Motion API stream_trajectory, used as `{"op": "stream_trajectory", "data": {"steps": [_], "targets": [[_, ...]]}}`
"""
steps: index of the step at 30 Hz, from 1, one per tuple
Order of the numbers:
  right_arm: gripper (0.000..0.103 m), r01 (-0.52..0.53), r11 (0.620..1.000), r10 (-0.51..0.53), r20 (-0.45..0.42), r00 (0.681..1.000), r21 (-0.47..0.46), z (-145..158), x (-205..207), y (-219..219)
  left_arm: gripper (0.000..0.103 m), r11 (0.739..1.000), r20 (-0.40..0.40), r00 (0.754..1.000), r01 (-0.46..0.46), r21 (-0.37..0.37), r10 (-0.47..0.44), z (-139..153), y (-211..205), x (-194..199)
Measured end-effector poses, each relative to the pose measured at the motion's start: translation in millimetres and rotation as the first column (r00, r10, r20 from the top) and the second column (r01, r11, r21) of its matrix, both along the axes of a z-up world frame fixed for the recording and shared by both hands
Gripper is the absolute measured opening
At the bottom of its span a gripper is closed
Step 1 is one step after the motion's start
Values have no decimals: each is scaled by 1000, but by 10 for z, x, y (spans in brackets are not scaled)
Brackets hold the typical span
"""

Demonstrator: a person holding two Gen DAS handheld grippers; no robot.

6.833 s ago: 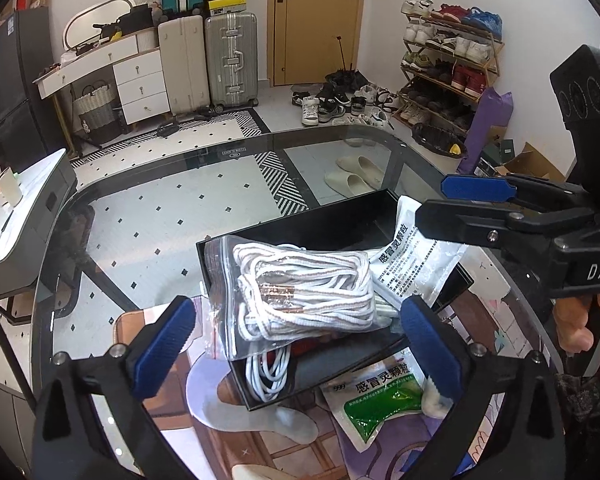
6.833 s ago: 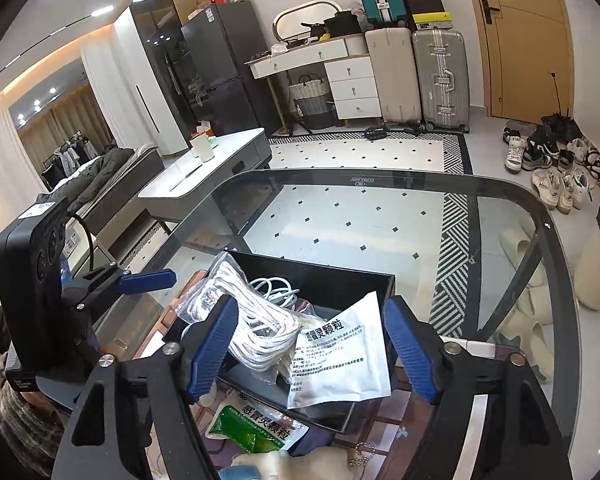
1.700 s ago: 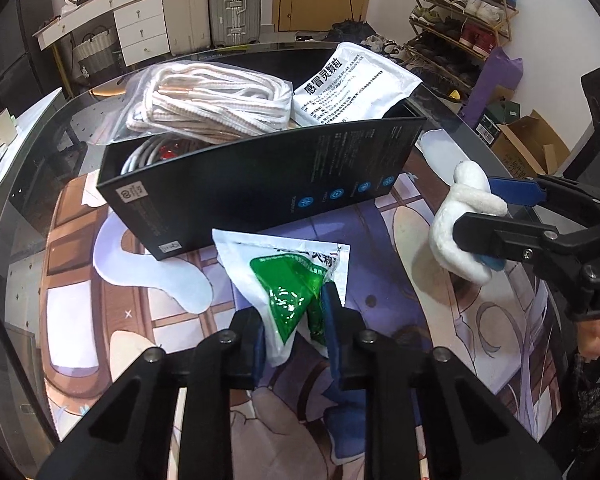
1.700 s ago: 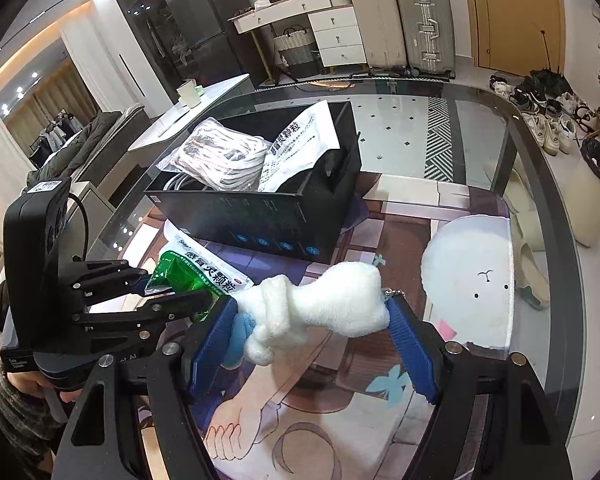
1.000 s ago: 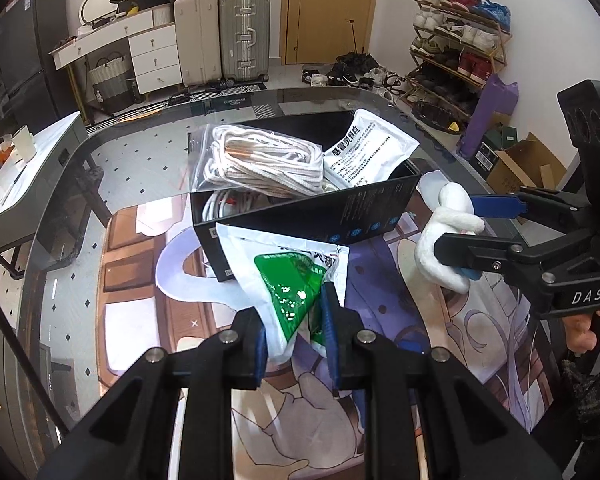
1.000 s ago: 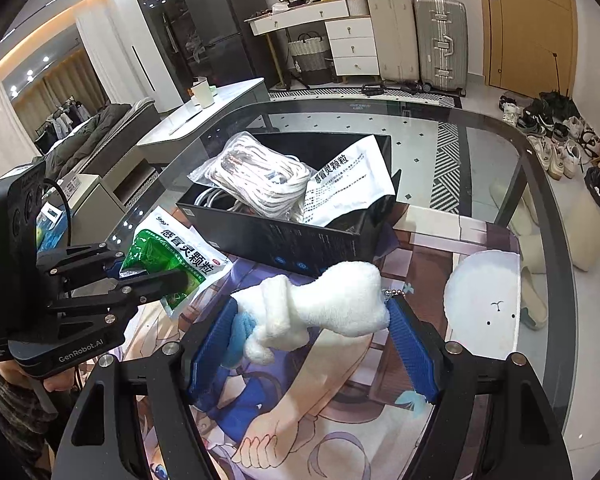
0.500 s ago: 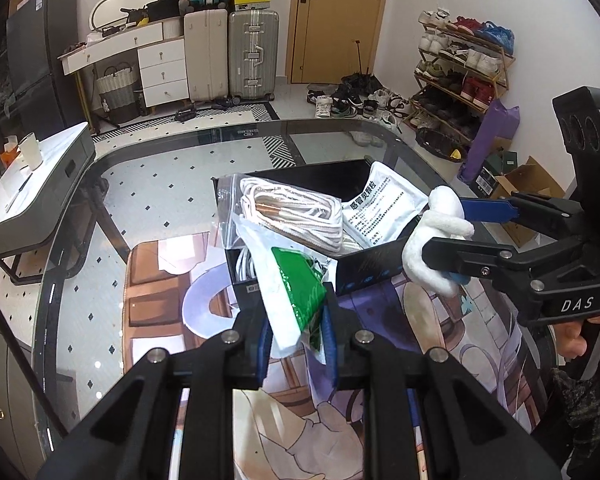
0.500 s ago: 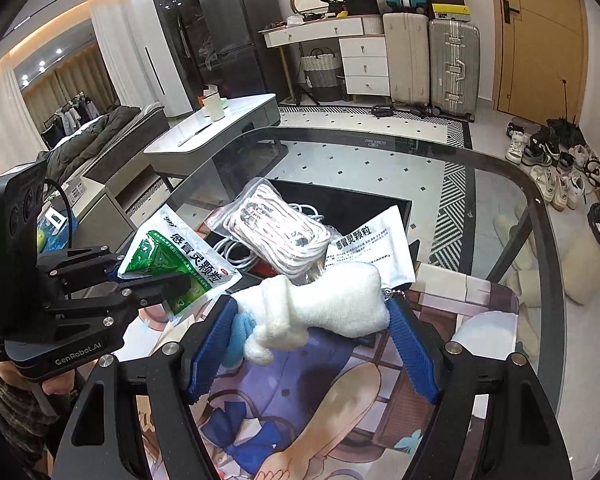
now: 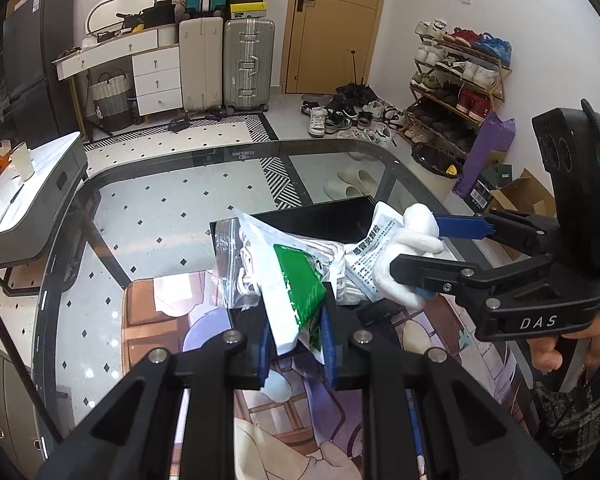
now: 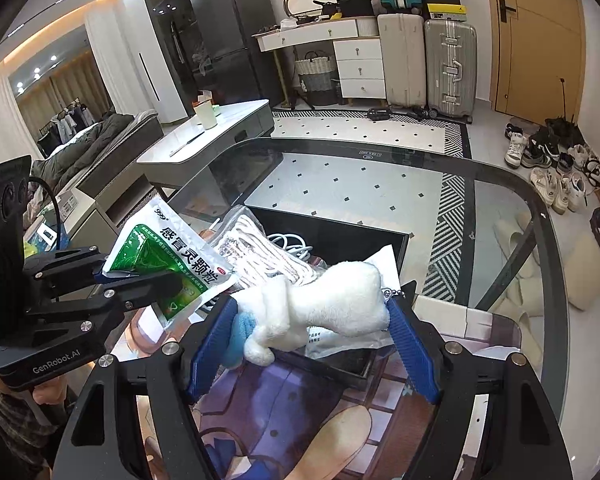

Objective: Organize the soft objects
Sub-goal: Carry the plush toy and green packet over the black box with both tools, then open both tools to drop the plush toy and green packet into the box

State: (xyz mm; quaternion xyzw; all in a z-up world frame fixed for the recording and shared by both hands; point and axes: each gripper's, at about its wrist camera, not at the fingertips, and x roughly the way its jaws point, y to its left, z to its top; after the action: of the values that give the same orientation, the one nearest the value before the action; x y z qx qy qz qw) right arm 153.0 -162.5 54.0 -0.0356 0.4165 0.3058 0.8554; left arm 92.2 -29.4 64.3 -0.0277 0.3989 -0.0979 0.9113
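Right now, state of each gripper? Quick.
Left gripper: closed on the green-and-white sachet.
Right gripper: closed on the white plush toy, jaws wide around it.

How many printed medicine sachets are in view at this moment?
2. The green sachet is pinched in the left gripper, held above the black box. The white sachet lies in the box, partly behind the white plush toy. Others may be hidden underneath.

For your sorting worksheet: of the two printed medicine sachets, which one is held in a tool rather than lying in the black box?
The green-and-white sachet, pinched in the left tool. The grey-white sachet lies in the box.
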Motion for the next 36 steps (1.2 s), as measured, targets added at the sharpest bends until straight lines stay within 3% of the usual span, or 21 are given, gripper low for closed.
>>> {"op": "stream_trajectory", "data": {"steps": [13, 28, 33, 36], "targets": [[78, -7, 999, 5, -27, 1000, -51, -268, 390, 200, 18, 1000, -72, 997, 27, -7, -28, -281, -75, 422], [81, -44, 991, 43, -12, 999, -126, -334, 511, 360, 17, 998, -88, 995, 46, -49, -50, -356, -38, 456], [83, -48, 991, 48, -8, 999, -127, -295, 485, 360, 23, 998, -86, 995, 49, -48, -53, -309, -6, 435], [90, -48, 992, 48, 3, 999, -115, -232, 462, 324, 33, 998, -80, 995, 52, -46, -56, -280, 23, 415]]}}
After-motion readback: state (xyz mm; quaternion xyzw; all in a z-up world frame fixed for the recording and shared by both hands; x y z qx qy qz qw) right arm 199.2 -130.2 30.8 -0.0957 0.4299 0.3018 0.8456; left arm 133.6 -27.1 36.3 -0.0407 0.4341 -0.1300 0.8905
